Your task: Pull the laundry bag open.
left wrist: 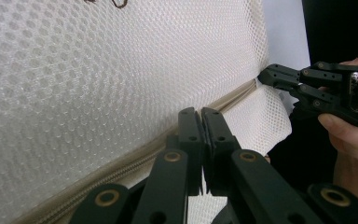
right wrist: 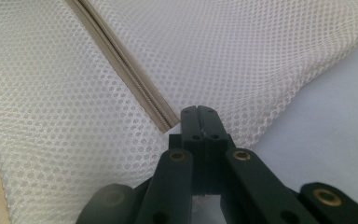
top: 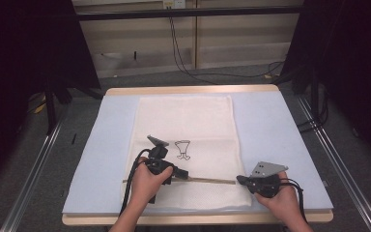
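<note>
Your mesh bag point(top: 186, 145) lies flat on the pale blue mat point(top: 270, 130), its long side running from near to far, with the tan zipper point(top: 207, 181) crossing it from left to right close to the near end. A small black drawing point(top: 182, 149) sits on the bag just beyond the zipper, near your left tongs.

Your left tongs point(top: 176, 173) sit at the left part of the zipper line, pointing right along it. In the left gripper view their jaws are pressed together right at the zipper point(left wrist: 121, 170); whether they pinch the zipper pull or just the cloth you cannot tell from here. In that same view you see your right tongs point(left wrist: 265, 77) farther off at the bag's edge, where the mesh is gathered up a little.

Your right tongs point(top: 240, 180) sit at the right end of the zipper, at the bag's right edge, pointing left toward the other pair. In the right gripper view their jaws are closed too, tips touching, just beside the end of the zipper point(right wrist: 165, 122) and over the mesh point(right wrist: 51, 116); a fold of mesh may be caught between them, but that is not clear.

The bag looks flat and thin. What it holds, if anything, you cannot tell.
</note>
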The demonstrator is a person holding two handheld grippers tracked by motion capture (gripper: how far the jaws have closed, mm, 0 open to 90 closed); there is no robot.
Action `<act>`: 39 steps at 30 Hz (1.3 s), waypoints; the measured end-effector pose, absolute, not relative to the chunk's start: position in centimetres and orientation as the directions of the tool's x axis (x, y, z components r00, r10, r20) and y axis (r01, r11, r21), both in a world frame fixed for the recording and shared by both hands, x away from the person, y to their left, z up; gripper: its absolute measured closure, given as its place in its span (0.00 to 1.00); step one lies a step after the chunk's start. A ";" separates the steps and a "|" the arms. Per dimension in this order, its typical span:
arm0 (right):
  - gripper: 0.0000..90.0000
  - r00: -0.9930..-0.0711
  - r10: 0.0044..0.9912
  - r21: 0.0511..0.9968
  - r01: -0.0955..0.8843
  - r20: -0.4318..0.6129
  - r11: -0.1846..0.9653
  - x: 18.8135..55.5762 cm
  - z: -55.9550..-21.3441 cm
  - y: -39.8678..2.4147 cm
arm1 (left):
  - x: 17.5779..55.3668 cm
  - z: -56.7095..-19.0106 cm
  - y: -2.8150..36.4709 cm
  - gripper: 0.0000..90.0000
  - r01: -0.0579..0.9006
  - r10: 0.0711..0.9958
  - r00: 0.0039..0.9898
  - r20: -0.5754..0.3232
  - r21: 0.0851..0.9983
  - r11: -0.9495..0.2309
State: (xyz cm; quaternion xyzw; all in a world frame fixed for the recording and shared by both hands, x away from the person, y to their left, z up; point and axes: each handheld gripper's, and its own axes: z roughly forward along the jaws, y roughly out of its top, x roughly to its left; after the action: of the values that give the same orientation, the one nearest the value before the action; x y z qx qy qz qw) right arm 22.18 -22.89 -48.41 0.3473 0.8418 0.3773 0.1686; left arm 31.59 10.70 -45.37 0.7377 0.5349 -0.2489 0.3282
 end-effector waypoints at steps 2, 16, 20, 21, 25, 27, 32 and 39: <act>1.00 -0.701 0.713 0.752 0.458 -0.022 0.474 22.2 -48.4 -22.9 | 31.6 -45.3 10.8 0.98 0.953 0.626 0.304 -0.718 0.217 -0.213; 1.00 -0.702 0.711 0.753 0.457 -0.022 0.474 22.2 -48.4 -22.9 | 31.6 -45.2 11.4 0.97 0.955 0.628 0.296 -0.720 0.217 -0.201; 1.00 -0.703 0.711 0.752 0.457 -0.021 0.474 22.2 -48.4 -22.9 | 31.5 -45.2 11.8 0.97 0.955 0.627 0.295 -0.721 0.218 -0.199; 1.00 -0.703 0.711 0.752 0.457 -0.021 0.475 22.2 -48.4 -22.9 | 31.6 -45.2 12.0 0.97 0.952 0.625 0.305 -0.719 0.221 -0.210; 1.00 -0.703 0.711 0.752 0.458 -0.021 0.474 22.2 -48.4 -22.9 | 31.6 -45.2 12.1 0.97 0.954 0.622 0.301 -0.723 0.215 -0.211; 1.00 -0.701 0.713 0.752 0.459 -0.021 0.473 22.2 -48.4 -22.9 | 31.6 -45.2 12.1 0.97 0.955 0.629 0.297 -0.719 0.220 -0.199; 1.00 -0.702 0.712 0.752 0.458 -0.021 0.473 22.2 -48.4 -22.9 | 31.6 -45.2 12.4 0.97 0.955 0.622 0.296 -0.725 0.220 -0.198; 1.00 -0.702 0.712 0.752 0.459 -0.019 0.473 22.2 -48.4 -22.9 | 31.6 -45.2 12.7 0.98 0.956 0.628 0.293 -0.721 0.221 -0.192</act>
State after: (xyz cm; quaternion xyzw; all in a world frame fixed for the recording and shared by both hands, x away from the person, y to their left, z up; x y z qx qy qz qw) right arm 22.19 -22.90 -48.41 0.3476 0.8417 0.3778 0.1676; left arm 31.60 12.68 -45.24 0.7319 0.5410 -0.2461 0.3333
